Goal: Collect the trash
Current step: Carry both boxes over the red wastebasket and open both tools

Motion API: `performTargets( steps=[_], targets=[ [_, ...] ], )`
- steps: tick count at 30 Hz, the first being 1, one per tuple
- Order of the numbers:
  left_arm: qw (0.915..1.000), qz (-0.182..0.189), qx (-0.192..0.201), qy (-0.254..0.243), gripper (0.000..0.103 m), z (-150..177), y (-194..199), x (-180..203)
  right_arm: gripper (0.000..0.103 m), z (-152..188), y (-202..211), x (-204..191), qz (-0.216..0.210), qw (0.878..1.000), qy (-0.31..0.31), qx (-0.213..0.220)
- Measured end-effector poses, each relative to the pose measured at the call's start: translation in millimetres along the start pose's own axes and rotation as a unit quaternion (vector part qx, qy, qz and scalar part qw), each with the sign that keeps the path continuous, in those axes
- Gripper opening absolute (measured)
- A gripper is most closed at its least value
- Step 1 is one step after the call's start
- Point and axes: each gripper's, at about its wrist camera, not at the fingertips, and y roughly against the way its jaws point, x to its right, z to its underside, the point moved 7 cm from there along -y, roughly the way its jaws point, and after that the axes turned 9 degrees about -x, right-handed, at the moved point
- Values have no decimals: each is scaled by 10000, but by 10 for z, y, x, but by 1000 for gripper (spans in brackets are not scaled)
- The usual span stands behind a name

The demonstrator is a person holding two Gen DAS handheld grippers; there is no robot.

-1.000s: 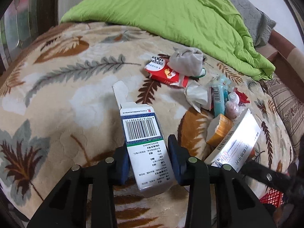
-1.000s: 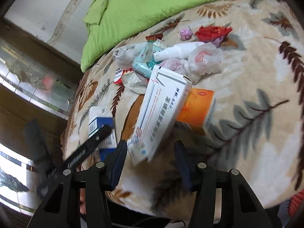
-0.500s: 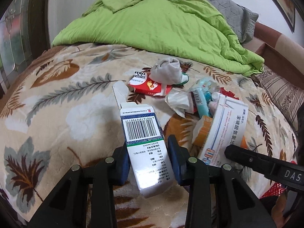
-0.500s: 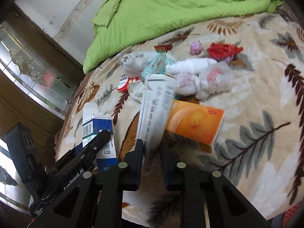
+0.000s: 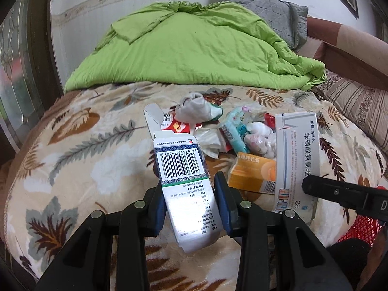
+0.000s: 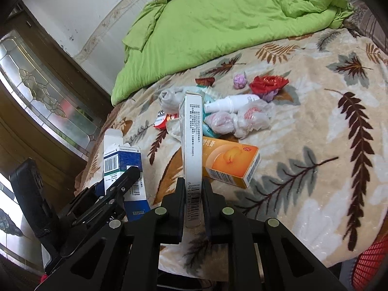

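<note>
My left gripper point(image 5: 191, 191) is shut on a blue and white medicine box point(image 5: 184, 177) with a barcode and an open top flap, held above the bed; the same box point(image 6: 121, 165) shows in the right wrist view. My right gripper point(image 6: 193, 194) is shut on a flat white medicine box point(image 6: 192, 140), held on edge; that white box point(image 5: 297, 155) appears at the right of the left wrist view. An orange box point(image 6: 230, 162) lies on the leaf-patterned blanket point(image 6: 315, 145). Beyond it lies a trash pile: a white spray bottle point(image 6: 232, 103), crumpled plastic bags point(image 6: 240, 120), a red wrapper point(image 6: 268, 83).
A green quilt point(image 5: 194, 48) is heaped at the far side of the bed, with a grey pillow point(image 5: 266, 9) behind it. A grey sock point(image 5: 194, 109) sits on a red packet. A red mesh basket point(image 6: 371, 264) shows at the bed's near right edge. A glass-panelled door point(image 6: 43, 92) stands left.
My right gripper has closed on the white box, turned it on edge and lifted it off the orange box. My left gripper has risen and rolled with the blue box still held.
</note>
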Motion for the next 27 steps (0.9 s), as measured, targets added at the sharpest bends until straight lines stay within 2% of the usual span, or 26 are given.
performTargets(
  steps=[17,24,27],
  targets=[
    [9986,118,308,-412,35,-112,360,395,14,84,637,54,-139,9988,-58,472],
    [9959,385,380,-732,35,-136,494,776,14,158,1014,293,-70,9967,-311,742],
    [9929,687,350,-907,35,-127,549,1033,14,229,1251,499,48,9948,-490,894]
  ],
)
